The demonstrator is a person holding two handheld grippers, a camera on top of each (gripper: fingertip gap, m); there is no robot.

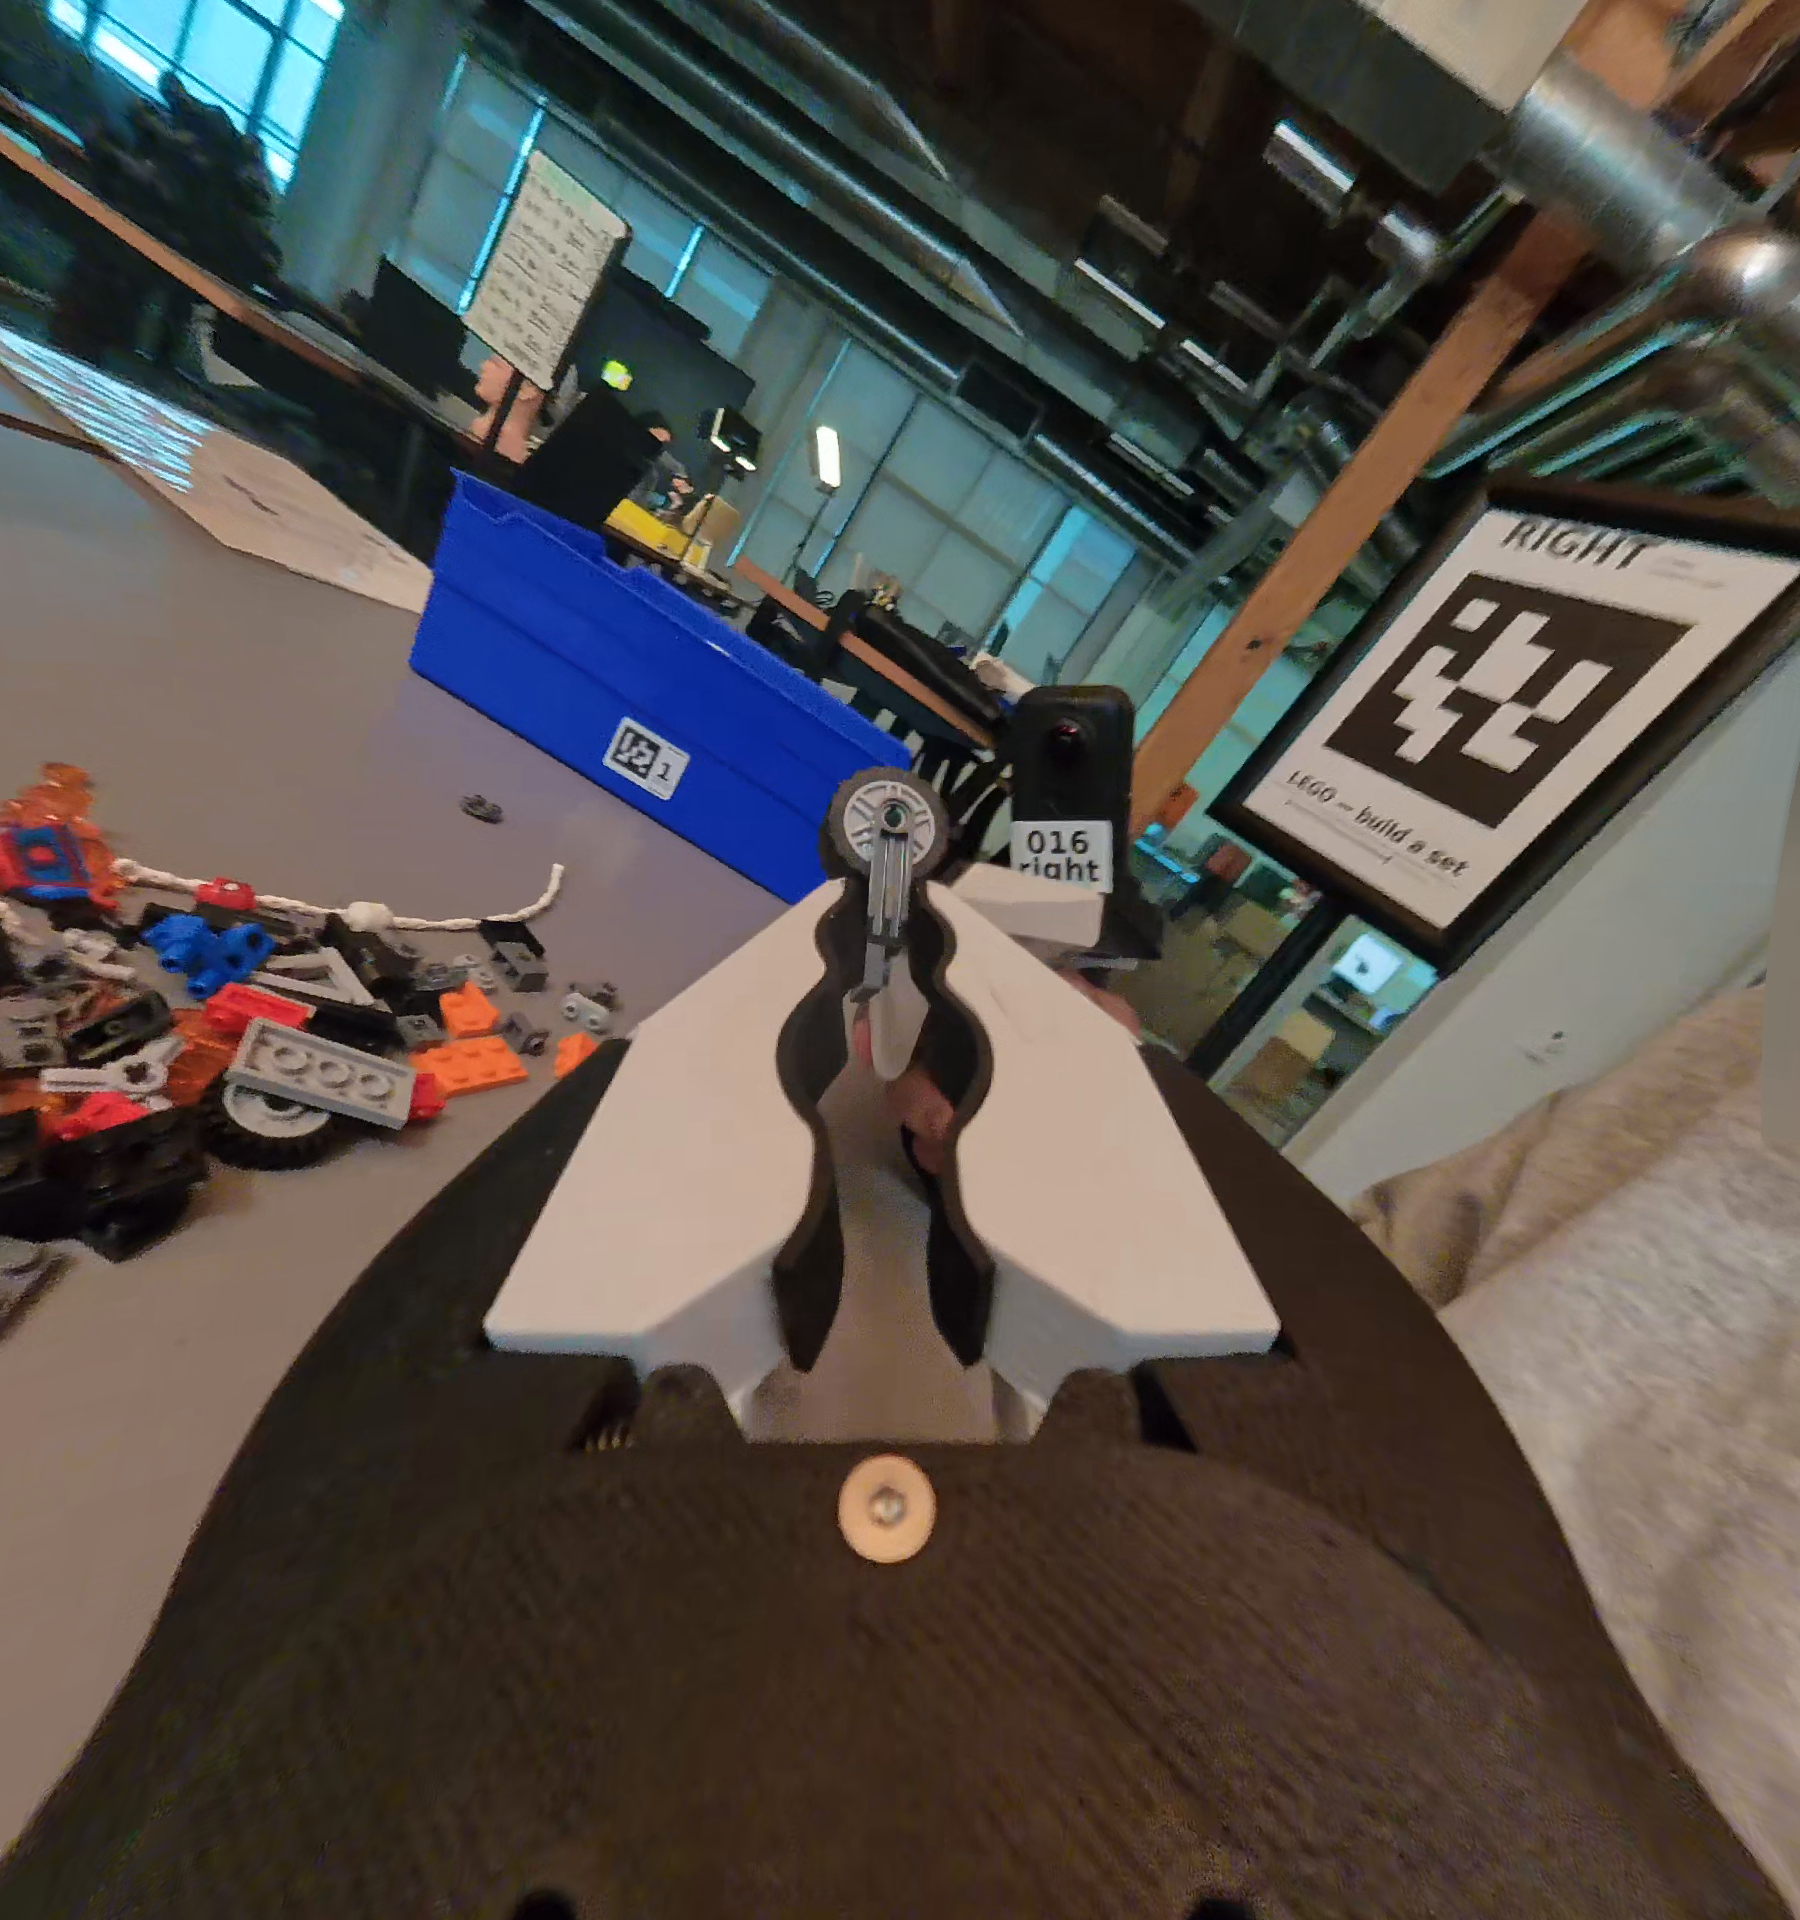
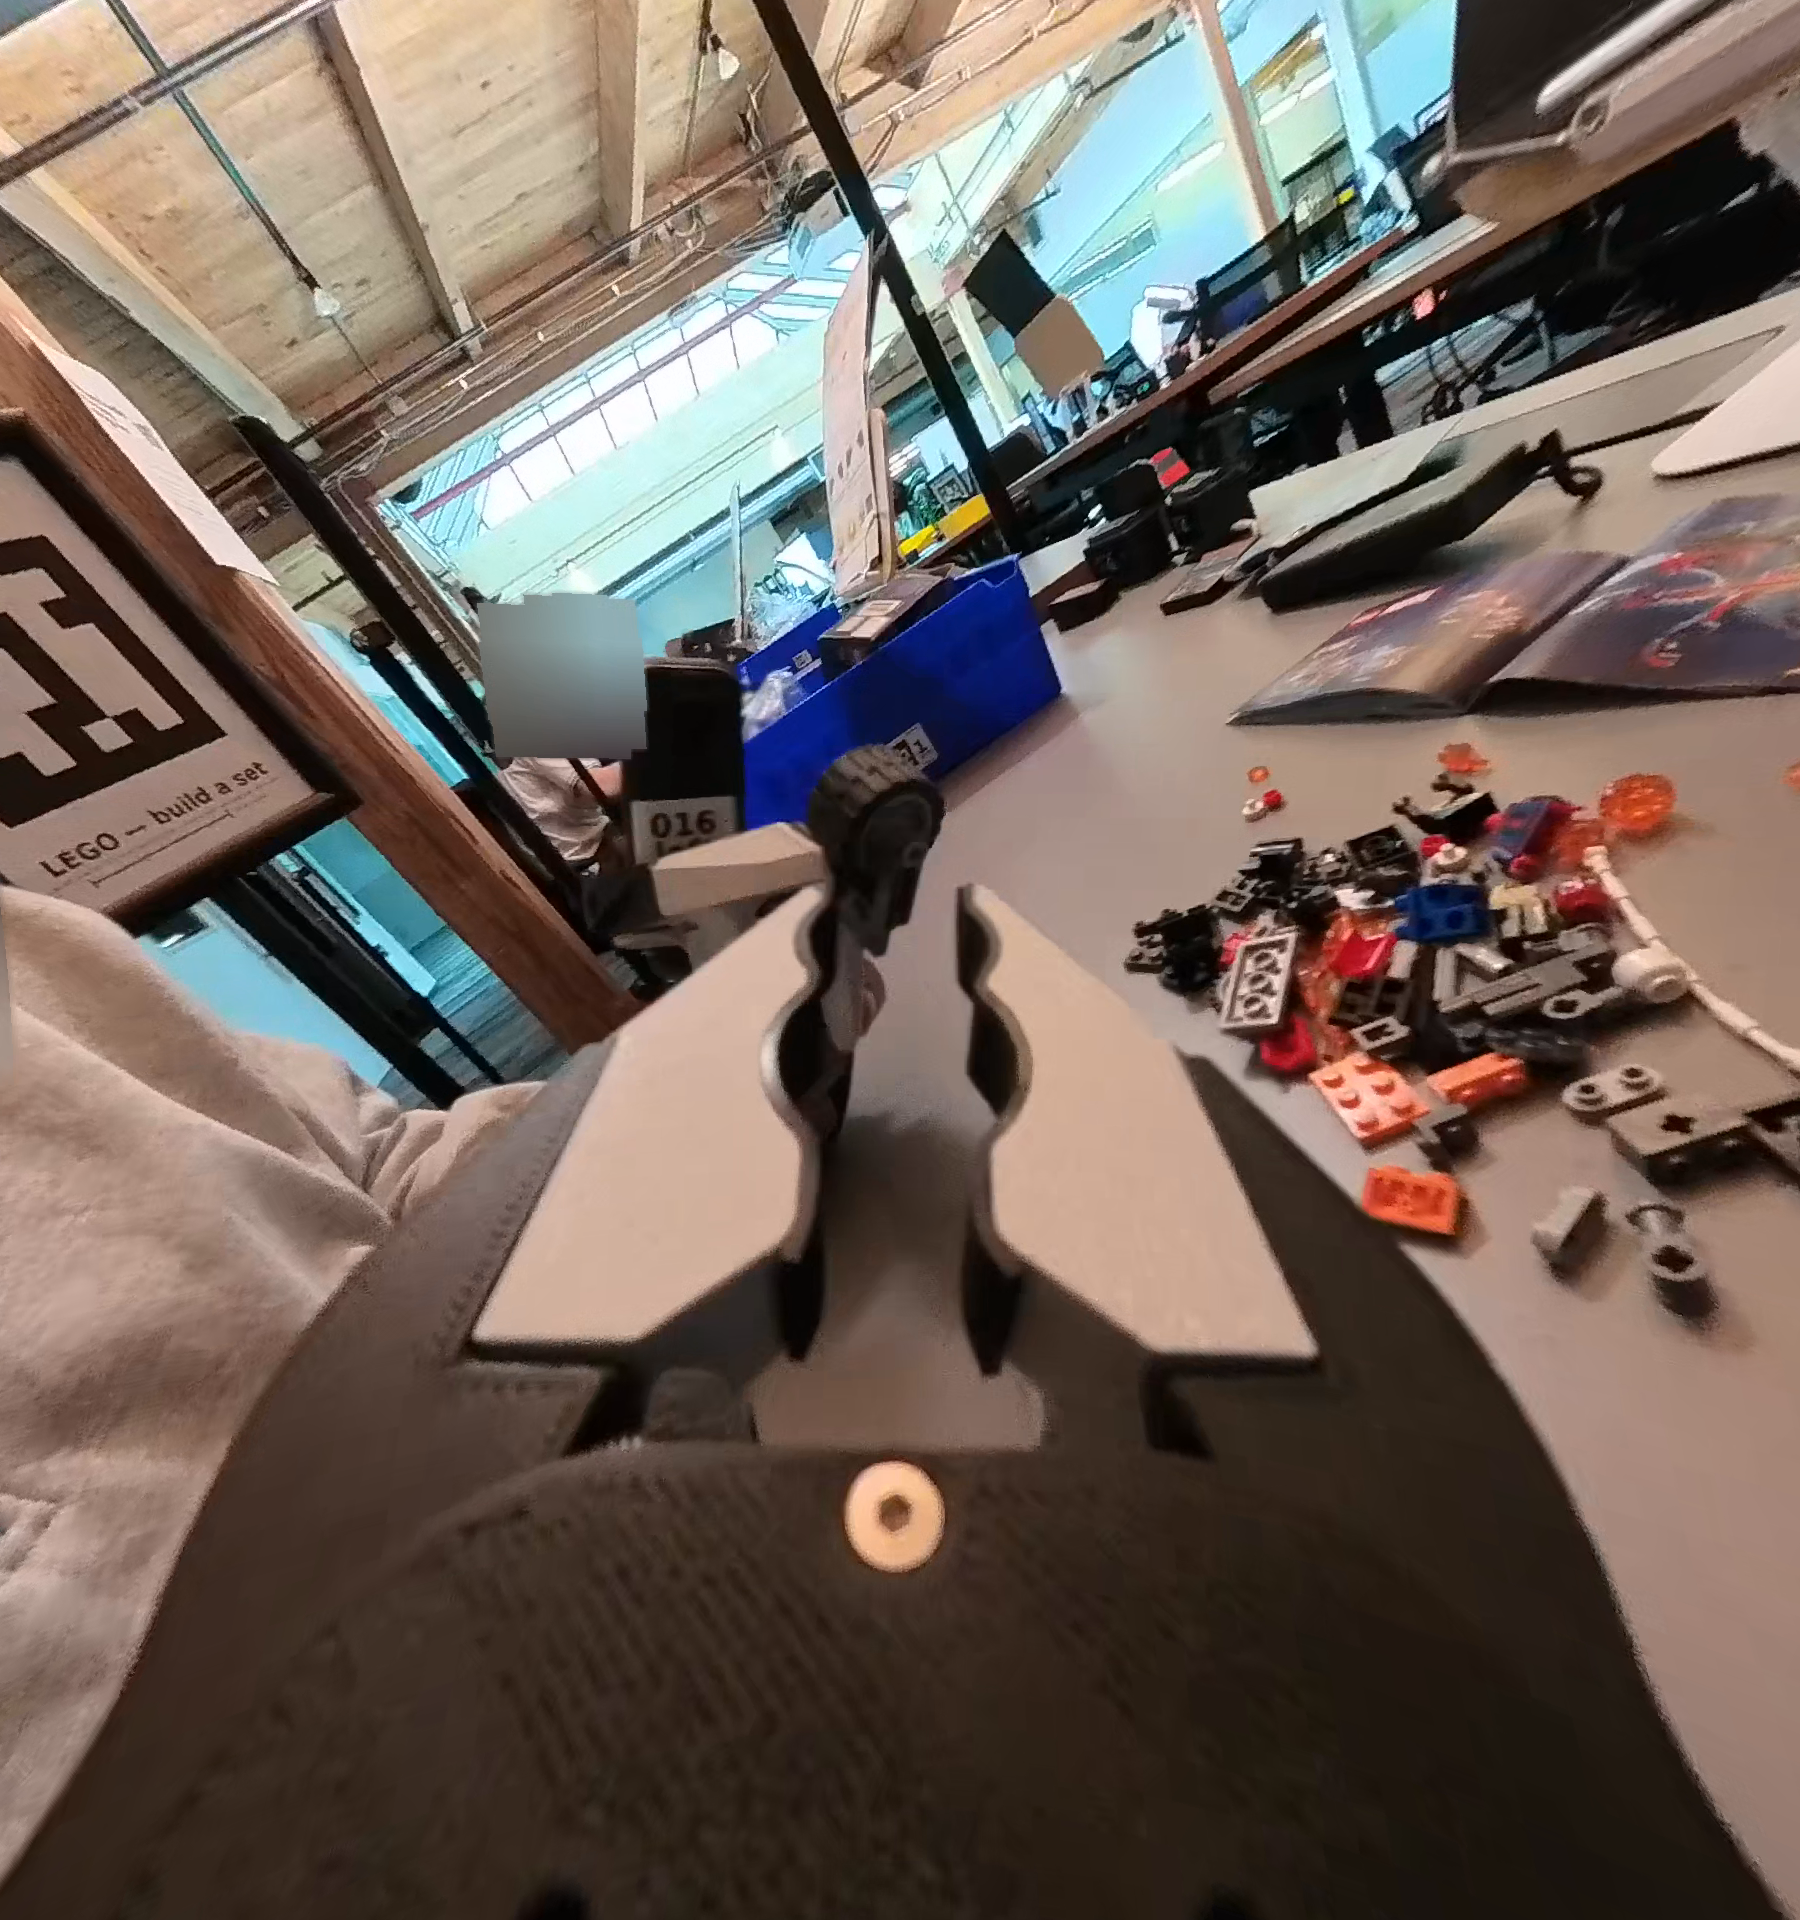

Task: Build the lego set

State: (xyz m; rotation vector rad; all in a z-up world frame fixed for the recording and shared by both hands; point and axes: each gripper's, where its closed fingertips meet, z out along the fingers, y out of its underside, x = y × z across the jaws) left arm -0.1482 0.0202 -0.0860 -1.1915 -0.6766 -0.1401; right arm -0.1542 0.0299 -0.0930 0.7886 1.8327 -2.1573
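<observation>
My left gripper (image 1: 885,896) is shut on a small brick assembly, a dark grey fork with a black-tyred grey wheel (image 1: 888,826) at its top, held up above the grey table (image 1: 200,644). In the right wrist view the same wheel (image 2: 875,810) stands at the tips of my right gripper (image 2: 891,899), which is open. The fork lies along the inner face of its left finger. The left gripper's white finger (image 2: 740,868) reaches in from the left. The right gripper's black body (image 1: 1067,769) shows just behind the wheel in the left wrist view.
A pile of loose bricks (image 1: 200,1018) (image 2: 1447,966) lies on the table with a white beaded cord (image 1: 439,914). A blue bin (image 1: 615,675) (image 2: 906,665) stands beyond. An open booklet (image 2: 1550,634) lies farther back. A framed marker sign (image 1: 1519,707) and a person's grey sleeve (image 2: 96,1143) are close by. Both grippers' tips are close together, under 4 cm apart.
</observation>
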